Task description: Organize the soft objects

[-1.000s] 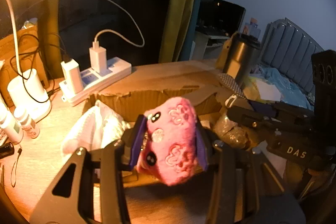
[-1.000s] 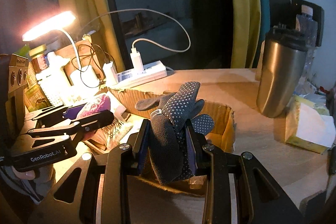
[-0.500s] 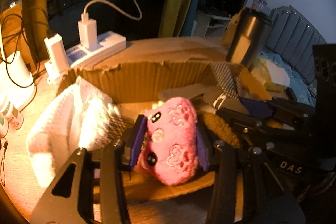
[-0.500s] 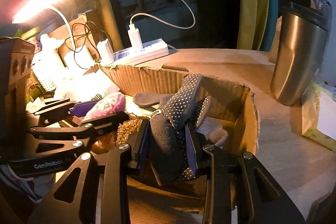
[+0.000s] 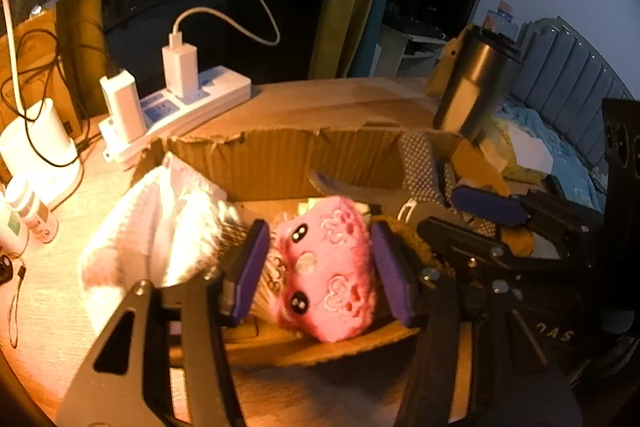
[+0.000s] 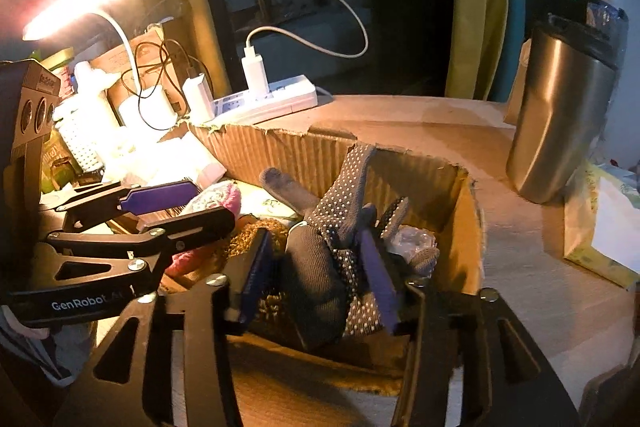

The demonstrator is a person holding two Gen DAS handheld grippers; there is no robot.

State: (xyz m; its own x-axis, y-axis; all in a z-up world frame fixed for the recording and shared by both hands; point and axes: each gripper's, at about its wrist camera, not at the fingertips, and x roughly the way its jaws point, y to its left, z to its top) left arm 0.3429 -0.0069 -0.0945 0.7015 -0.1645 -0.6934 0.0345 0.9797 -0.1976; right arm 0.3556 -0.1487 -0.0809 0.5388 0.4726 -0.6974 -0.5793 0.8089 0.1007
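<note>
Left gripper (image 5: 320, 267): I'm opening it; pink plush toy (image 5: 328, 267) sitting loose between pads, frame centre.
Right gripper (image 6: 316, 267): I'm opening it; dotted grey glove (image 6: 328, 251) released, dropping into cardboard box (image 6: 464, 227).

Both my hand-held grippers, left (image 5: 318, 269) and right (image 6: 316, 277), are now opening over the cardboard box (image 6: 466, 227), freeing the pink plush (image 5: 326, 267) and the dotted glove (image 6: 320, 267) they clamped before.

The left gripper (image 6: 176, 211) body reads "GenRobot"; the right gripper (image 5: 472, 223) shows inverted "DAS".
</note>
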